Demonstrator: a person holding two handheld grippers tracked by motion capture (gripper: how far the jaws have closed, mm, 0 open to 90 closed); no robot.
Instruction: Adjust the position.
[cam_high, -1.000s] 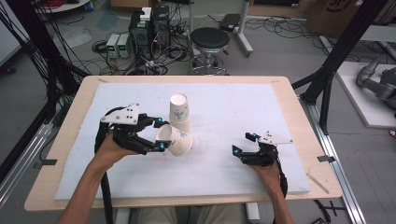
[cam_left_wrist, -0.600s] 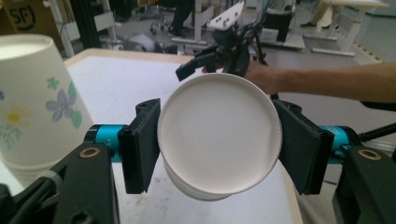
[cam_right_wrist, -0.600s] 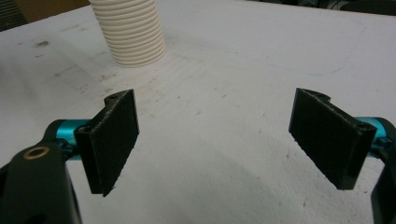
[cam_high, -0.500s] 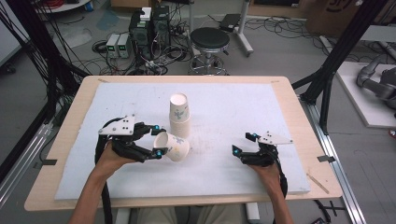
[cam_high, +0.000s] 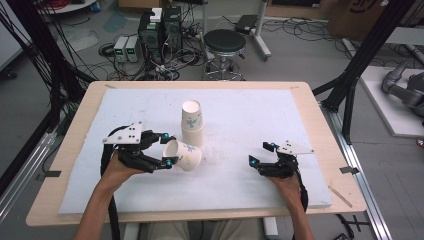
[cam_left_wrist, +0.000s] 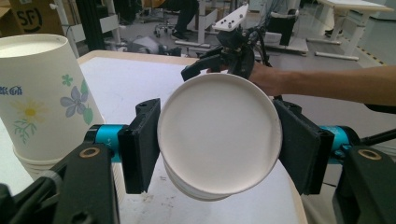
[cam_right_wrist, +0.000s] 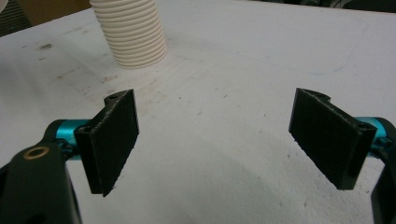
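Note:
A stack of flower-printed paper cups (cam_high: 192, 121) stands upside down mid-table, and it also rises at the left of the left gripper view (cam_left_wrist: 42, 93). My left gripper (cam_high: 167, 148) is shut on one paper cup (cam_high: 184, 155), which lies tilted on its side just in front of the stack. In the left gripper view this cup (cam_left_wrist: 219, 137) turns its round open end toward the camera, and both black pads (cam_left_wrist: 140, 144) press on its sides. My right gripper (cam_high: 261, 154) rests on the mat at the right with its jaws wide open and nothing between them (cam_right_wrist: 233, 140).
A white mat (cam_high: 250, 115) covers most of the wooden table (cam_high: 320, 120). The ribbed rims of the cup stack (cam_right_wrist: 130, 32) show ahead of the right gripper. The other hand and its gripper (cam_left_wrist: 229, 51) appear beyond the held cup. A stool (cam_high: 225, 42) and electronics stand behind the table.
The left gripper has drawn the held cup slightly down and away from the stack, toward the near edge. The right gripper has stayed put.

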